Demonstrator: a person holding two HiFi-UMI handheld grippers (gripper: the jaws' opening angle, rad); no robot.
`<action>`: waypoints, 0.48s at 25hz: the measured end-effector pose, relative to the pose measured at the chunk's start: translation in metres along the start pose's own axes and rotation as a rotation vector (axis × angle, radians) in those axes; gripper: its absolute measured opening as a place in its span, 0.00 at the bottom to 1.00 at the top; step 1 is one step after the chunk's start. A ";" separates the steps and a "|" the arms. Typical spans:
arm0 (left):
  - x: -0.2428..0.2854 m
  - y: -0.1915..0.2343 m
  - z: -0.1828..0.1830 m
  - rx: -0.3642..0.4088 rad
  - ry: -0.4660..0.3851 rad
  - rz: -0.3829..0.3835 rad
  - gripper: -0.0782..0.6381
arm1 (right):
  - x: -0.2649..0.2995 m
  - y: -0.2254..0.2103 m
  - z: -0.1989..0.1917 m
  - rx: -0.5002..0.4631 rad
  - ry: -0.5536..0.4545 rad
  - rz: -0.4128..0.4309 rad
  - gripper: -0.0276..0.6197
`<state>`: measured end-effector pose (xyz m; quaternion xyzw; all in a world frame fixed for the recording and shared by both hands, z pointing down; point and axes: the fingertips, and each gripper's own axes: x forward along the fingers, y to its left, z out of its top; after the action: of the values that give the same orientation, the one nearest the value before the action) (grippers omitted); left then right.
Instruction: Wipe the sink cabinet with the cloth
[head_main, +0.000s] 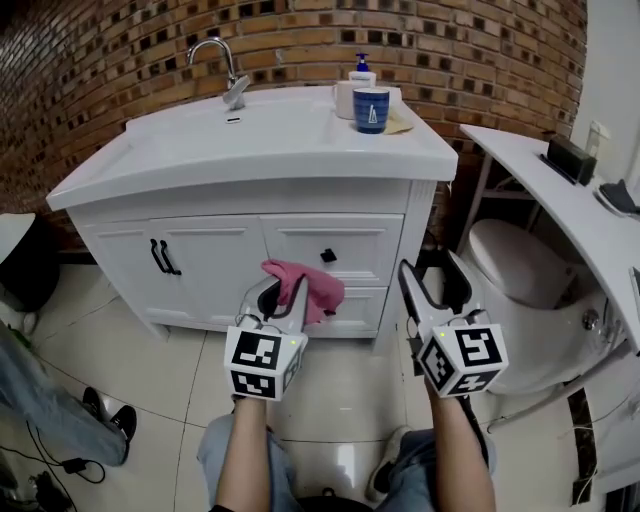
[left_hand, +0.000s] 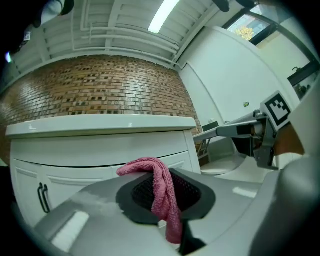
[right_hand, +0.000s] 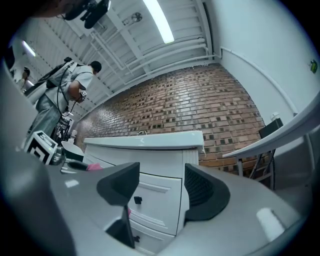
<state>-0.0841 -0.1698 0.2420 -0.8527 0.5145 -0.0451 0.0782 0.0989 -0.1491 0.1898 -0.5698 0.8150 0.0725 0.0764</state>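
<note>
One pink cloth (head_main: 308, 286) pinched in left hand-held gripper (head_main: 283, 296), draped over its jaws | cloth held up before sink cabinet (head_main: 215, 252) drawers | right hand-held gripper (head_main: 431, 282) alongside, jaws apart, nothing between them

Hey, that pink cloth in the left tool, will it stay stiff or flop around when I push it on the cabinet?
Probably floppy: the cloth droops from the left tool and hangs down. Likely light, since a small pinch holds it up. Its fuzzy nap should grip rather than slide on the cabinet.
</note>
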 end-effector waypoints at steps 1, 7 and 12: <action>-0.005 0.008 0.001 -0.006 -0.001 0.018 0.17 | -0.001 0.005 -0.001 -0.004 0.003 0.005 0.47; -0.027 0.018 -0.004 0.009 -0.019 0.081 0.17 | -0.011 0.031 -0.010 -0.025 0.000 -0.001 0.43; -0.024 0.014 -0.026 -0.003 -0.005 0.101 0.17 | -0.018 0.046 -0.049 -0.018 0.088 0.005 0.41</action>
<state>-0.1117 -0.1572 0.2649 -0.8258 0.5568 -0.0381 0.0805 0.0593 -0.1270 0.2430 -0.5710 0.8184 0.0549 0.0351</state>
